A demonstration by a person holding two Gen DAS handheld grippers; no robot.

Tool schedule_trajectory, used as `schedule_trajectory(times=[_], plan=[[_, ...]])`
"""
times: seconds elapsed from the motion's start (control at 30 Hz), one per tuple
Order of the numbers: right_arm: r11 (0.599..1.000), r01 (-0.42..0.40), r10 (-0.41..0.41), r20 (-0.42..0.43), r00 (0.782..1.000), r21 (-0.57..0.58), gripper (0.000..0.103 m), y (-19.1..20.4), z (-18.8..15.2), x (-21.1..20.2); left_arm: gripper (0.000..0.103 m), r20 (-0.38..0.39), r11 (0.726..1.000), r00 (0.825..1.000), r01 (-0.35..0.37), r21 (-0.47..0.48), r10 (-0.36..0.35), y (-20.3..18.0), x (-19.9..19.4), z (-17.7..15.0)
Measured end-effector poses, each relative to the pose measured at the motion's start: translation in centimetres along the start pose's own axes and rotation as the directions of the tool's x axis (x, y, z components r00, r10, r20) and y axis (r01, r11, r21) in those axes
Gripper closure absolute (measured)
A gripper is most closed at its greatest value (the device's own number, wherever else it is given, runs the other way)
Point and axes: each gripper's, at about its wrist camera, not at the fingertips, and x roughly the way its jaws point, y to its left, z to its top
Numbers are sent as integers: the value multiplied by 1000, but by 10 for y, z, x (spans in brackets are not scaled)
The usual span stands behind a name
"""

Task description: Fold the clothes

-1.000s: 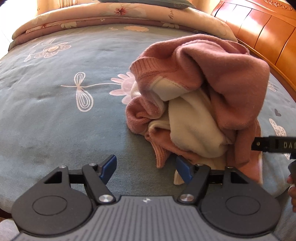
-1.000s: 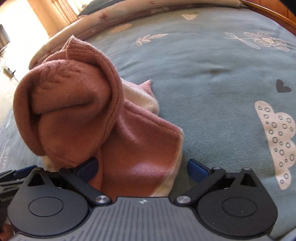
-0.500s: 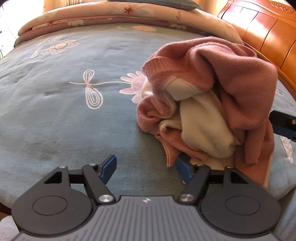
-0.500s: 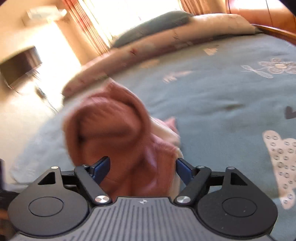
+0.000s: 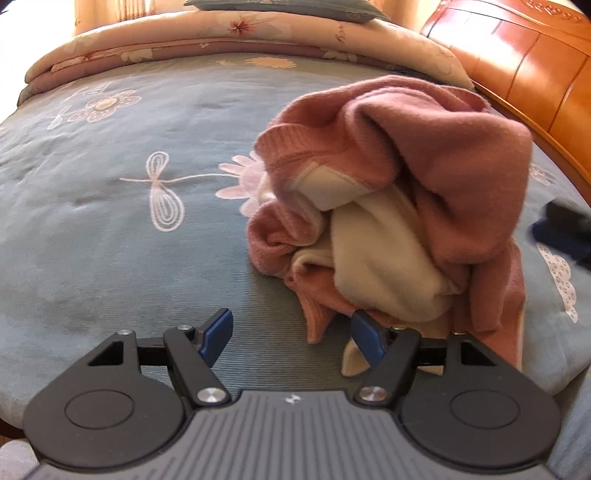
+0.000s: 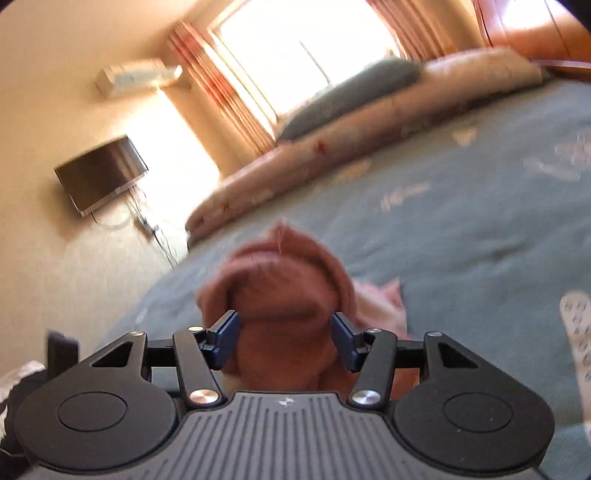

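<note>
A crumpled pink garment with cream lining [image 5: 399, 206] lies heaped on the blue bedspread [image 5: 110, 221]. My left gripper [image 5: 291, 336] is open just in front of the heap, its right finger touching the cream hem. In the right wrist view the same pink garment [image 6: 284, 291] bulges between the fingers of my right gripper [image 6: 284, 339], whose jaws stand apart on either side of it; the view is blurred. The right gripper shows as a dark blur in the left wrist view [image 5: 561, 229], right of the heap.
A rolled floral quilt [image 5: 229, 40] and a grey pillow [image 5: 288, 5] lie at the far side of the bed. A wooden headboard [image 5: 532, 70] stands at the right. A wall television [image 6: 101, 173] and a curtained window [image 6: 295, 55] show in the right wrist view.
My right gripper has lifted and tilted up, its jaws narrowing around the pink bulge. My left gripper has shifted slightly back and left; the heap has not changed shape.
</note>
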Motion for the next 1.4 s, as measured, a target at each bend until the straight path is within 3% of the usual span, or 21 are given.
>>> schedule_trajectory(times=[0.03,0.07,0.13,0.2,0.37,0.43,0.53,0.57,0.77,0.93,1.0,1.2,1.27,1.33,1.4], plan=[[1000,-11,11,2,1000,2,47,-1,0,1,32,1,1000,1000,1,6,-1,0,0,0],[1000,-13,13,-16,1000,25,60,-4,-5,5,32,1,1000,1000,1,8,-1,1,0,0],[997,-21,25,-47,999,76,71,-16,-10,15,32,0,1000,1000,-3,5,3,3,0,1],[991,-30,37,-50,998,131,70,-25,-13,21,32,-2,1000,1000,-9,0,9,6,1,2],[945,-160,167,-3,986,286,68,-52,-12,36,32,-14,1000,1000,-17,-2,17,8,5,5],[936,-191,194,18,981,295,69,-50,-10,39,32,-18,1000,1000,-15,1,15,8,6,5],[923,-235,231,49,972,303,91,-47,-7,43,32,-18,1000,1000,-13,9,13,6,6,5],[931,-227,222,53,974,285,92,-45,-3,41,32,-18,1000,1000,-13,12,13,5,6,4],[997,-59,56,61,997,54,93,-20,41,22,32,2,1000,1000,-5,16,5,9,5,7],[979,130,-121,66,991,-156,93,-3,73,11,32,18,1000,1000,0,10,-1,14,4,9],[947,217,-205,77,976,-238,93,3,85,11,32,40,1000,999,13,15,-14,17,2,10],[845,382,-357,137,924,-373,93,11,98,-3,32,168,995,984,51,91,-66,28,-10,19],[804,442,-416,155,896,-397,94,9,97,-8,32,189,992,979,54,117,-76,31,-10,23],[749,513,-489,173,855,-419,94,1,96,-11,31,193,987,977,65,146,-93,31,-8,26],[720,566,-545,177,820,-403,94,-11,97,-18,31,196,981,973,83,175,-117,29,-7,27]])
